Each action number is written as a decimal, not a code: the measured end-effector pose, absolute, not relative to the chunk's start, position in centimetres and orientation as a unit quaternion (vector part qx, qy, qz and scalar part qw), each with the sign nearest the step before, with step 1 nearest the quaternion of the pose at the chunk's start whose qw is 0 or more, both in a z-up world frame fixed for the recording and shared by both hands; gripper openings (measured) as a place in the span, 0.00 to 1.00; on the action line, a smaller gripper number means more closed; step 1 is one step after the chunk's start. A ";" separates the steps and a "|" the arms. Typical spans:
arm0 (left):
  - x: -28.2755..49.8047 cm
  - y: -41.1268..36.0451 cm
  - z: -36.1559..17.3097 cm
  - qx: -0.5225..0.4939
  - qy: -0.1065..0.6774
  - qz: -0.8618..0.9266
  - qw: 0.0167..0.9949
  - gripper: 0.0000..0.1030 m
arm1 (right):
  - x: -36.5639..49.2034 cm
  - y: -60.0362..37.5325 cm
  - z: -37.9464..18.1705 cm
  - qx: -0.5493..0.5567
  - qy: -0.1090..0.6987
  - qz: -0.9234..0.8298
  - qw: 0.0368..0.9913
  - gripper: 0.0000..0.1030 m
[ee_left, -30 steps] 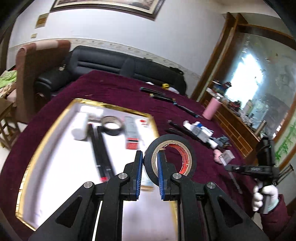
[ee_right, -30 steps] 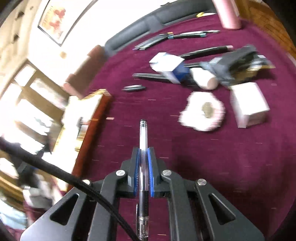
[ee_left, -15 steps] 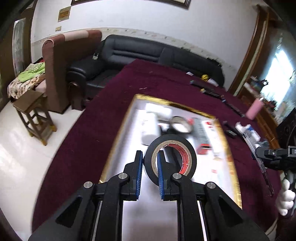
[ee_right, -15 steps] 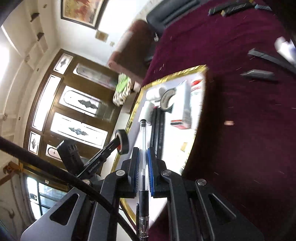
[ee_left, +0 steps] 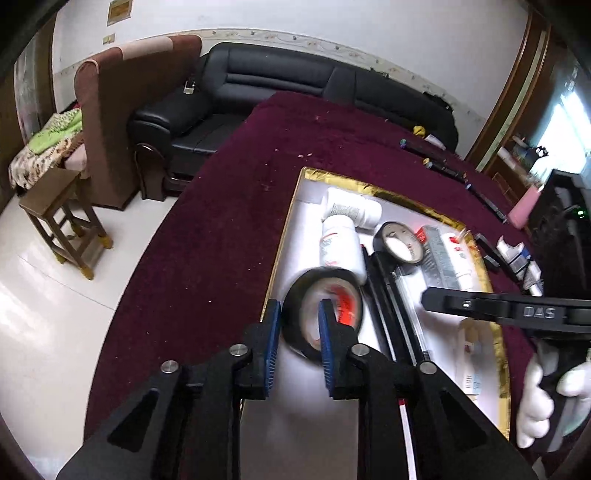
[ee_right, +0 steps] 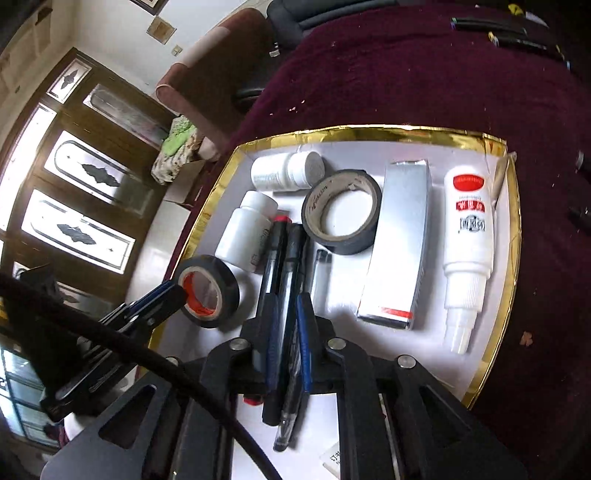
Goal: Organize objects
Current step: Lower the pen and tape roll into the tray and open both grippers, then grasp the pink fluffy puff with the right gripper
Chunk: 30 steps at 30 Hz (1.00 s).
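The gold-rimmed tray [ee_right: 369,133] on the maroon table already holds most things: two white bottles, a silver box [ee_right: 400,236], a spray bottle [ee_right: 468,236], a tape roll and pens. Several pens [ee_left: 443,168] lie loose on the cloth. The left gripper [ee_left: 297,326], fingers parted, straddles the black tape roll [ee_right: 208,290] resting in the tray. The right gripper [ee_right: 288,347] stands open over a clear pen [ee_right: 291,373].

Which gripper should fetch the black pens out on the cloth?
Right. The right gripper looks open, with its pen lying in the tray, and the black pens lie toward its side. The left gripper straddles the tape roll at the tray's opposite edge.
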State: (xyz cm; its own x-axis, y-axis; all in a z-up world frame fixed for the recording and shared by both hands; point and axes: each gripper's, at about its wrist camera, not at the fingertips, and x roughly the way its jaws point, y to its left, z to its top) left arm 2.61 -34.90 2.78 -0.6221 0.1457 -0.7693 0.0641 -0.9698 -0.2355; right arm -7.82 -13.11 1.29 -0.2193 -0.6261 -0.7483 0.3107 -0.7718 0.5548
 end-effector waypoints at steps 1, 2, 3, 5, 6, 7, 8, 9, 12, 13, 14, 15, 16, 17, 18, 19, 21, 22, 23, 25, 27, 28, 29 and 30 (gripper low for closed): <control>2.9 -35.1 3.0 -0.429 -0.128 0.894 0.028 0.22 | -7.7 -13.1 1.5 0.544 -0.143 -0.769 0.305 0.10; 3.1 -35.2 3.1 -0.426 -0.133 0.894 0.033 0.25 | -7.6 -12.8 1.7 0.541 -0.141 -0.771 0.303 0.10; 3.5 -35.4 3.3 -0.419 -0.141 0.896 0.036 0.27 | -7.5 -12.6 1.9 0.539 -0.142 -0.773 0.301 0.10; 4.0 -35.4 4.0 -0.407 -0.149 0.901 0.036 0.34 | -7.1 -11.1 2.5 0.531 -0.156 -0.777 0.300 0.10; 4.6 -35.4 4.5 -0.396 -0.156 0.904 0.041 0.35 | -6.6 -10.1 3.0 0.524 -0.164 -0.779 0.301 0.10; 4.9 -35.3 5.2 -0.386 -0.165 0.906 0.050 0.38 | -6.2 -9.2 3.5 0.516 -0.171 -0.783 0.302 0.10; 5.5 -35.0 5.8 -0.373 -0.177 0.909 0.064 0.43 | -5.9 -8.0 4.2 0.506 -0.176 -0.789 0.301 0.10; 6.1 -34.7 6.7 -0.357 -0.188 0.911 0.080 0.47 | -5.3 -6.7 4.9 0.494 -0.180 -0.797 0.298 0.10; 7.8 -32.7 9.1 -0.302 -0.208 0.919 0.144 0.72 | -3.2 -1.6 6.7 0.456 -0.192 -0.825 0.275 0.19; 8.2 -31.9 9.7 -0.287 -0.218 0.917 0.171 0.78 | -2.8 0.0 7.3 0.445 -0.196 -0.834 0.261 0.21; 8.4 -30.8 10.1 -0.276 -0.228 0.911 0.202 0.83 | -2.0 2.4 7.8 0.430 -0.201 -0.847 0.239 0.24; 8.3 -29.5 10.4 -0.274 -0.236 0.903 0.234 0.85 | -1.2 4.6 8.2 0.420 -0.205 -0.856 0.221 0.26; 7.9 -28.2 10.4 -0.279 -0.238 0.895 0.252 0.86 | -0.5 6.7 8.3 0.412 -0.209 -0.864 0.201 0.28; 7.6 -26.7 10.3 -0.287 -0.236 0.890 0.265 0.86 | -0.1 9.5 8.3 0.405 -0.216 -0.871 0.178 0.30; 7.0 -24.8 10.1 -0.299 -0.229 0.884 0.278 0.86 | 0.5 11.6 8.2 0.401 -0.221 -0.875 0.160 0.31; 6.4 -23.0 9.9 -0.312 -0.221 0.879 0.285 0.86 | 1.1 13.6 8.1 0.398 -0.226 -0.878 0.141 0.31; 5.4 -19.2 8.6 -0.346 -0.210 0.863 0.302 0.86 | 2.4 17.6 7.5 0.397 -0.235 -0.881 0.106 0.31; 5.2 -17.9 8.2 -0.355 -0.209 0.857 0.309 0.86 | 2.9 19.2 7.1 0.397 -0.240 -0.881 0.093 0.31; 5.1 -16.6 7.6 -0.367 -0.208 0.850 0.316 0.86 | 3.5 21.0 6.9 0.399 -0.244 -0.880 0.083 0.31; 4.9 -13.8 6.5 -0.386 -0.204 0.840 0.323 0.86 | 3.9 22.7 6.0 0.409 -0.242 -0.877 0.076 0.31; 4.7 -11.6 5.6 -0.403 -0.197 0.833 0.323 0.86 | 3.8 22.9 5.3 0.416 -0.235 -0.875 0.080 0.31; 4.8 -11.0 5.4 -0.409 -0.196 0.831 0.323 0.86 | 3.7 22.9 5.1 0.420 -0.229 -0.874 0.085 0.31; 4.8 -10.4 5.1 -0.414 -0.196 0.829 0.322 0.86 | 3.6 22.7 4.8 0.425 -0.222 -0.873 0.093 0.31; 4.8 -9.8 4.8 -0.420 -0.193 0.827 0.319 0.86 | 3.3 22.5 4.5 0.428 -0.215 -0.872 0.100 0.31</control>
State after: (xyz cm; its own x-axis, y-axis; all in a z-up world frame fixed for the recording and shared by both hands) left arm 4.77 -9.83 4.85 -0.4426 0.6904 -0.5723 -0.3659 -0.7217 -0.5876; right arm 3.30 22.45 4.54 -0.6140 -0.3579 -0.7035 -0.0099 -0.8877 0.4603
